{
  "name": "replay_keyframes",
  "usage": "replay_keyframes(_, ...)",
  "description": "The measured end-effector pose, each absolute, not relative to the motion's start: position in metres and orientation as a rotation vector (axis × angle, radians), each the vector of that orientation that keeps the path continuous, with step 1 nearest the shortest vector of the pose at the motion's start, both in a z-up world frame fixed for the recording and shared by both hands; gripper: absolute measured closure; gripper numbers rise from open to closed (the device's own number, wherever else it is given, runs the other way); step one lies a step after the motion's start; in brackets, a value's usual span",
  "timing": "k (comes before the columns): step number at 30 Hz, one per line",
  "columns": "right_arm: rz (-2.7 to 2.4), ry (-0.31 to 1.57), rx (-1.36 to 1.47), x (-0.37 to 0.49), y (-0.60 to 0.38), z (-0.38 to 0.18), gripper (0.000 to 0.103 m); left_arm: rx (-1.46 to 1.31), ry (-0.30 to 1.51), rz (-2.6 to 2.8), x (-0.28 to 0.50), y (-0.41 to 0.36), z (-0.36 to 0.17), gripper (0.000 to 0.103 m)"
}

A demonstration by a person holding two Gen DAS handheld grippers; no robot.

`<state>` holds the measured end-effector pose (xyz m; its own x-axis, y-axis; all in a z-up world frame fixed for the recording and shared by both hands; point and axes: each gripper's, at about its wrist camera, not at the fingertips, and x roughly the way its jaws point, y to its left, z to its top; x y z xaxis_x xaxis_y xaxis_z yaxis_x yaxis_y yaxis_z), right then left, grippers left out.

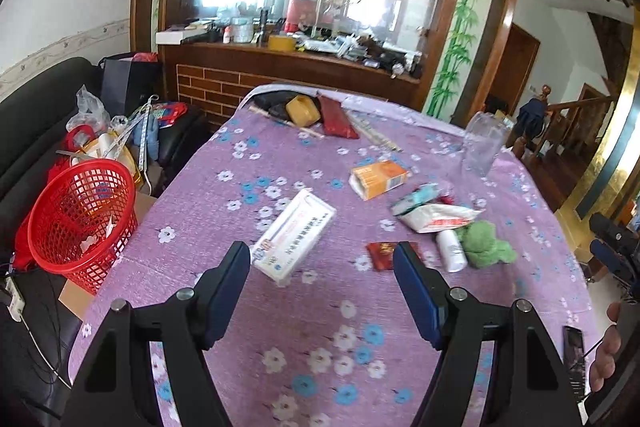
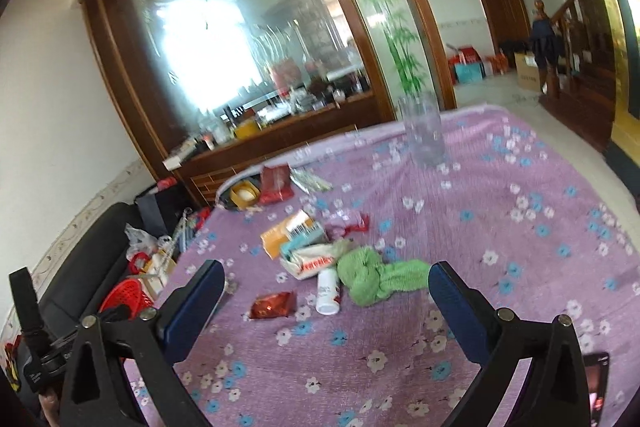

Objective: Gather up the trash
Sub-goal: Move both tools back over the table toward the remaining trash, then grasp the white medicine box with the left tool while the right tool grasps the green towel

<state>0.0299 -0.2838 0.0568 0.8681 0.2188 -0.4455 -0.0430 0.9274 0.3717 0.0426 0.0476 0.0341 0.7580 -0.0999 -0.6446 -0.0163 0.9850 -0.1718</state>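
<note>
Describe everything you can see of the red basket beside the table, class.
The red basket is a round, open-topped bin of what looks like plastic mesh, with a solid rim and a lattice wall. It stands tilted, mouth leaning toward the table, off the table's left edge, apparently on a brown cardboard box. Scraps of white paper lie inside. Clutter and bags crowd behind it on a dark sofa. From the right wrist only its rim shows. Neither gripper touches it.

Phone [image 2: 596, 383] cut off at edge, clear cup [image 2: 424, 131] blurred, white box [image 1: 294, 237] print unreadable
</note>
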Motion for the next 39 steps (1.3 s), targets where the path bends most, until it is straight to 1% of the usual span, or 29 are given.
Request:
replay_keyframes(6,0.126,0.611,0.389,0.074,-0.272,0.019,0.000,-0.133,0.786,-0.015,0.081,0.056,0.001,0.029)
replay_keyframes(11,0.136,0.665,0.441,0.109,-0.273,0.003,0.000,-0.086,0.817,-0.008,0.113,0.056,-0.026,0.029)
replay_keyframes(19,0.067,0.760,0.398,0.170,-0.273,-0.030,0.000,-0.026,0.861,-0.044,0.148,0.053,-0.052,0.029)
replay_keyframes(21,0.057,0.784,0.374,0.179,-0.272,-0.042,0.002,-0.008,0.872,-0.055,0.153,0.051,-0.056,0.029)
replay_keyframes(22,0.057,0.798,0.372,0.181,-0.272,-0.048,0.003,0.001,0.878,-0.055,0.155,0.049,-0.058,0.029)
replay_keyframes(23,0.067,0.817,0.387,0.184,-0.272,-0.056,0.010,0.015,0.887,-0.049,0.157,0.048,-0.060,0.029)
replay_keyframes(24,0.070,0.829,0.391,0.185,-0.271,-0.061,0.019,0.031,0.901,-0.035,0.160,0.046,-0.064,0.029)
replay_keyframes(26,0.046,0.846,0.377,0.186,-0.271,-0.068,0.029,0.047,0.924,-0.044,0.165,0.042,-0.070,0.029)
replay_keyframes(28,0.047,0.833,0.371,0.185,-0.271,-0.068,0.034,0.053,0.926,-0.032,0.165,0.039,-0.073,0.030)
replay_keyframes(29,0.044,0.826,0.364,0.184,-0.272,-0.068,0.038,0.050,0.920,-0.043,0.164,0.036,-0.073,0.031)
replay_keyframes(30,0.045,0.820,0.354,0.183,-0.271,-0.067,0.040,0.056,0.919,-0.046,0.163,0.033,-0.073,0.037)
replay_keyframes(31,0.047,0.818,0.345,0.183,-0.270,-0.068,0.041,0.067,0.917,-0.039,0.163,0.031,-0.073,0.041)
replay_keyframes(35,0.064,0.808,0.342,0.181,-0.269,-0.066,0.050,0.051,0.909,-0.022,0.158,0.031,-0.069,0.041)
replay_keyframes(39,0.076,0.776,0.400,0.176,-0.279,-0.062,0.055,-0.012,0.876,-0.010,0.142,0.036,-0.058,0.042)
